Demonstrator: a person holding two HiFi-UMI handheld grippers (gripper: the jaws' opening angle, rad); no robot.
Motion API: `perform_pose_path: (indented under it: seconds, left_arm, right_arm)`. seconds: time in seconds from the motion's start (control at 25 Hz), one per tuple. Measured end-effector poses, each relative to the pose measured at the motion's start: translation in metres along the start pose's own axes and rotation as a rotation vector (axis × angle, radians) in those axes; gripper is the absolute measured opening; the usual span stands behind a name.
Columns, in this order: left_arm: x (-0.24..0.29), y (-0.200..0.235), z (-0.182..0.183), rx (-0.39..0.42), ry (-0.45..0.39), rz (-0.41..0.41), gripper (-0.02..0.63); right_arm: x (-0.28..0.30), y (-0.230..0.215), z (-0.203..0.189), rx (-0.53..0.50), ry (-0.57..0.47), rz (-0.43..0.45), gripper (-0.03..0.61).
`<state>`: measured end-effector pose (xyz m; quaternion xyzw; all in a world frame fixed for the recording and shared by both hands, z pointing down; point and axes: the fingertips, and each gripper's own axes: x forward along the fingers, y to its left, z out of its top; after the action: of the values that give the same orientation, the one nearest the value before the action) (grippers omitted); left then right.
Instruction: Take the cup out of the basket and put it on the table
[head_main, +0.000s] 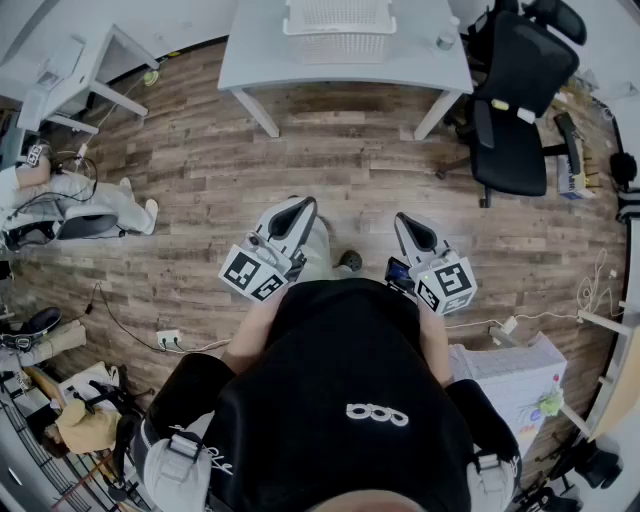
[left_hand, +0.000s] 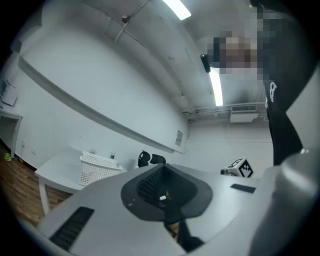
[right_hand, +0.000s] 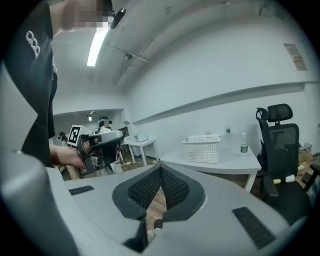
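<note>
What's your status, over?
Jaws shut, empty: left gripper, right gripper, at waist. Ahead, basket on table, out of reach; cup not visible. Beside table, office chair, off the direct path.

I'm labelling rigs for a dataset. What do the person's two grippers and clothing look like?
The left tongs and right tongs are light-grey tapered plastic shells with dark mesh-textured pads. Each carries a white cube with black square markers. The person wears a black shirt with a white logo.
</note>
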<state>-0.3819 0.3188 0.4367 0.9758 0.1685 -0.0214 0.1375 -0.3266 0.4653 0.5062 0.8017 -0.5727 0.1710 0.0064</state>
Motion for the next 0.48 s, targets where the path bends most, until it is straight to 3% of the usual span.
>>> perform_pose_path:
  seconds: [0.48]
  left_arm:
    - [-0.0031,0.0111,0.0056,-0.015,0.009,0.071,0.008]
  right_arm:
    - [0.0013,-0.0076,0.0048,0.016,-0.024,0.016,0.025]
